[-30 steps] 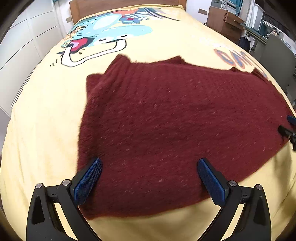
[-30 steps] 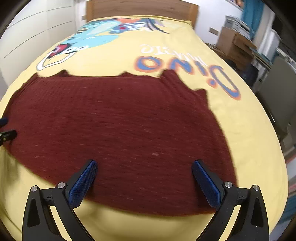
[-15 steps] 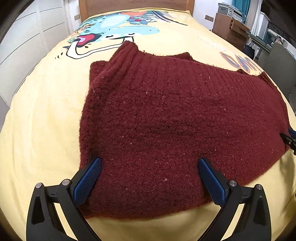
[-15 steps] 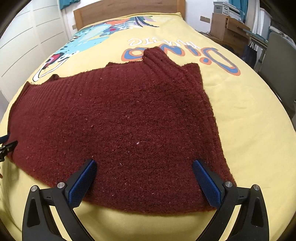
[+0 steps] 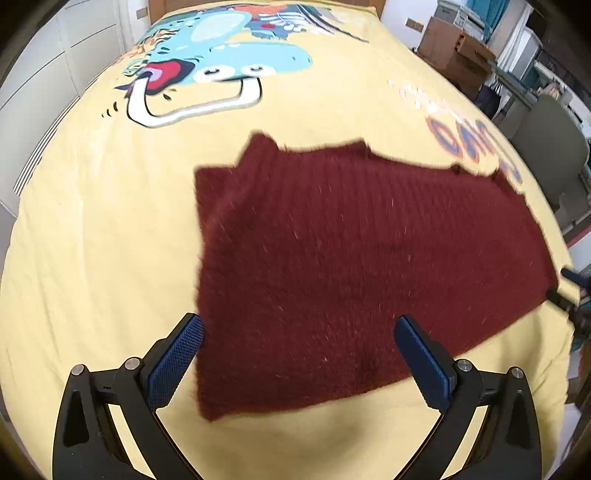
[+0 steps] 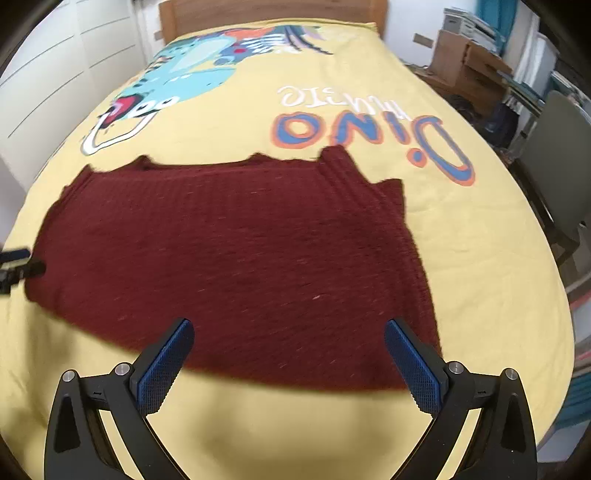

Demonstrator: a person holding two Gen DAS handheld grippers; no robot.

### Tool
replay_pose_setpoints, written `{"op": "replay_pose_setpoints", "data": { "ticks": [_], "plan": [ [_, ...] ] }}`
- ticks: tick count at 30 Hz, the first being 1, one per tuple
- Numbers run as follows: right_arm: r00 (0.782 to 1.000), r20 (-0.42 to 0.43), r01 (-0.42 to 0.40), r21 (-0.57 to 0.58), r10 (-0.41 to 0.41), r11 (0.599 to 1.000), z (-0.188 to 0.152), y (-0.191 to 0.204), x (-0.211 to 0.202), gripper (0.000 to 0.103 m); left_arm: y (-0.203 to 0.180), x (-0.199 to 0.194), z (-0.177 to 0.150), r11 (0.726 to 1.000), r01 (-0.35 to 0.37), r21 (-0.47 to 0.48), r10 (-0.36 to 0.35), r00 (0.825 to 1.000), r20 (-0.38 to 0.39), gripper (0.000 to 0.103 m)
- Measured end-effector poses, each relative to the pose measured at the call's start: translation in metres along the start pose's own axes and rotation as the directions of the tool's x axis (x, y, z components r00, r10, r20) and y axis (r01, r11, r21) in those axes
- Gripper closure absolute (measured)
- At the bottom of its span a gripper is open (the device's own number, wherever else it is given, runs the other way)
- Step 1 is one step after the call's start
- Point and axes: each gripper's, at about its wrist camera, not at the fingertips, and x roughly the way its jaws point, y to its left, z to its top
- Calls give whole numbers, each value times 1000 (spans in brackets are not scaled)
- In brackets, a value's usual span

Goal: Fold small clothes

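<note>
We are holding both grippers above the near edge of the bed, each with its jaws spread wide and nothing between them. The left gripper (image 5: 297, 363) is hanging over the near left part of the sweater (image 5: 354, 266), its blue pads (image 5: 175, 363) lined up with the knit's near hem; the left pad is sitting just at the sweater's left edge in the view. The right gripper (image 6: 288, 363) is hovering over the near right part of the sweater (image 6: 236, 258), and its right pad (image 6: 413, 369) is overlapping the garment's right corner in the view. Whether either gripper is touching the fabric, we cannot tell, since both views are blurred.

The sweater, a dark red knit, is lying spread out flat on the yellow bedspread (image 5: 92, 240), stretched across the width of the bed with its long side toward us. Its far edge is showing uneven peaks, one of them a ribbed band (image 6: 338, 166) rising toward the far right. At the far right rim of the left view we are seeing the tip of the right gripper beside the sweater's edge, and the left gripper's tip is showing likewise at the left rim of the right view.

Beyond the sweater, the bedspread is carrying a blue cartoon dinosaur (image 5: 229, 62) and the word "Dino" (image 6: 369, 136). Farther off, a wooden headboard (image 6: 273, 14) is standing, with cardboard boxes (image 6: 465, 62) to the right.
</note>
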Motion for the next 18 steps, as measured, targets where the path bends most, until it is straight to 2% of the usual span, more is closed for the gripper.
{"op": "replay_pose_setpoints", "data": {
  "ticks": [5,9,11,15,18],
  "plan": [
    [999,-31,7,-59,-9,998,-20,20,0,0,32,1,9,998,2,-62,-4,999,-32,1],
    [999,-54,0,-32,-2,999,-46,26,5,0,61,26,1,984,71,-163,-84,993,-76,1],
    [997,-79,-2,-22,1,1000,-60,28,9,0,69,41,-3,977,78,-199,-102,989,-111,2],
    [992,-128,6,-15,-8,1000,-80,24,18,0,69,60,-12,964,143,-225,-174,977,-126,2],
    [990,-141,27,-6,-27,1000,-88,16,21,0,60,64,-12,968,150,-203,-177,976,-124,2]
  ]
}}
